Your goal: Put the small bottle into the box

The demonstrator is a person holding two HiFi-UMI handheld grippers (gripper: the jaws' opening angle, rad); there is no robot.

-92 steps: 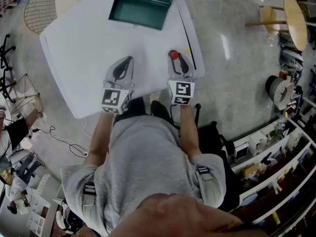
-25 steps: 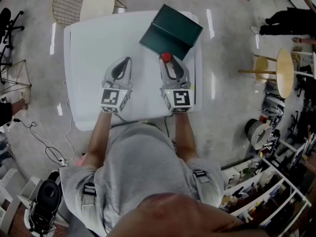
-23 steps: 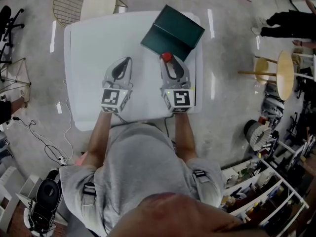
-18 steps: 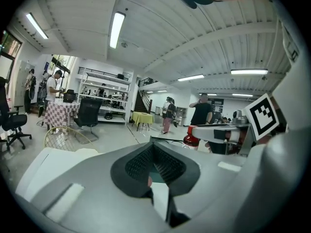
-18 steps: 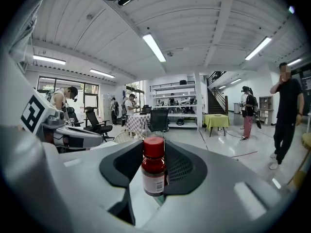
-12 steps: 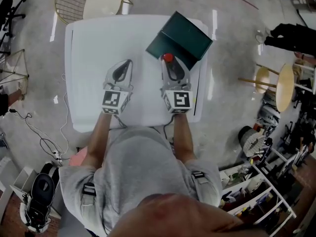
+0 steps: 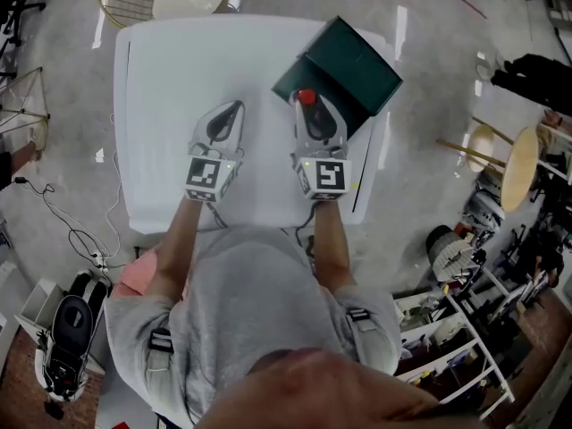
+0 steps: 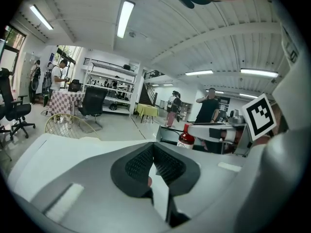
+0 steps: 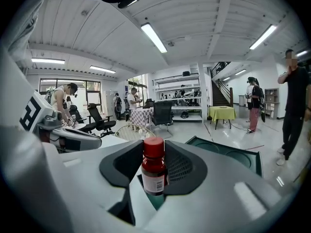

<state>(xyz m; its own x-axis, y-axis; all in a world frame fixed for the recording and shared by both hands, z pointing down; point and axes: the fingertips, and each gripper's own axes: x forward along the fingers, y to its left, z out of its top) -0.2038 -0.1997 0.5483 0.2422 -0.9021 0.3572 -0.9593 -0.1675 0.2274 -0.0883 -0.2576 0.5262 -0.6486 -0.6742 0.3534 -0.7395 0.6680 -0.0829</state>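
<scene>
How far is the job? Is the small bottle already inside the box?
Done: the right gripper is shut on the small bottle, held upright. In hand: it is at the near edge of the green box. Left: putting it inside and releasing. The left gripper is shut and empty.

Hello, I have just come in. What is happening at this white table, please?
A person stands at a white table with a handheld gripper in each hand. The right gripper is closed on a small bottle with a red cap and holds it upright at the near edge of an open dark green box. The bottle is not yet inside the box. The left gripper has its jaws together, holds nothing, and is beside the right one over the table.
</scene>
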